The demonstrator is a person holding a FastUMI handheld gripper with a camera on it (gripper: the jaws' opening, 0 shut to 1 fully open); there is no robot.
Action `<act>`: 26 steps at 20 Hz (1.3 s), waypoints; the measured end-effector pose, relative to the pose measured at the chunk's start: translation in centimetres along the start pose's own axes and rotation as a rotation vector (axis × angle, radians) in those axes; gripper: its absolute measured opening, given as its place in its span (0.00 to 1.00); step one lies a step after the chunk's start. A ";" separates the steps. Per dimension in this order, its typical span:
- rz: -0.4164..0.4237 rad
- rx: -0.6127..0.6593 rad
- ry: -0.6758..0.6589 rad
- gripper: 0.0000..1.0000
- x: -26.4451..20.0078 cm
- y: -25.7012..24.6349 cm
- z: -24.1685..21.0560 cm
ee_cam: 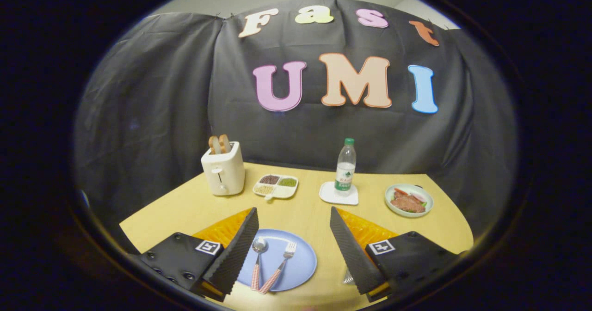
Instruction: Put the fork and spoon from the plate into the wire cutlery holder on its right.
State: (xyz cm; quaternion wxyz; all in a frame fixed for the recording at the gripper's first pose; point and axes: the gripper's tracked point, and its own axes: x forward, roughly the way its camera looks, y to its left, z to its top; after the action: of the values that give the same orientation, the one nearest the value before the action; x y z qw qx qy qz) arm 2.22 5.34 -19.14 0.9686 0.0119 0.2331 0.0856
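Observation:
A blue plate (300, 262) lies on the wooden table close in front of me, mostly between my fingers and nearer the left one. On it rest a spoon (257, 260) and a fork (280, 267), side by side, both with red-and-white checked handles pointing toward me. My gripper (293, 232) hovers above the plate, open wide, nothing between its fingers. A bit of silver wire, likely the cutlery holder (348, 278), peeks out beside the right finger (351, 251); the rest of it is hidden behind that finger.
Toward the back of the table stand a white toaster (224, 170) with bread slices, a divided dish of grains (275, 185), a water bottle (346, 167) on a white coaster, and a plate of meat (409, 200) at the right.

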 end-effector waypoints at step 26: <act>0.039 -0.219 0.496 0.99 3.1 1.4 -17.1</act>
State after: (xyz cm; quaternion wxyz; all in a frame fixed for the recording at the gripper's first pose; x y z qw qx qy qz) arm -3.09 6.98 -35.65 0.8755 -0.1098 0.4525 0.1290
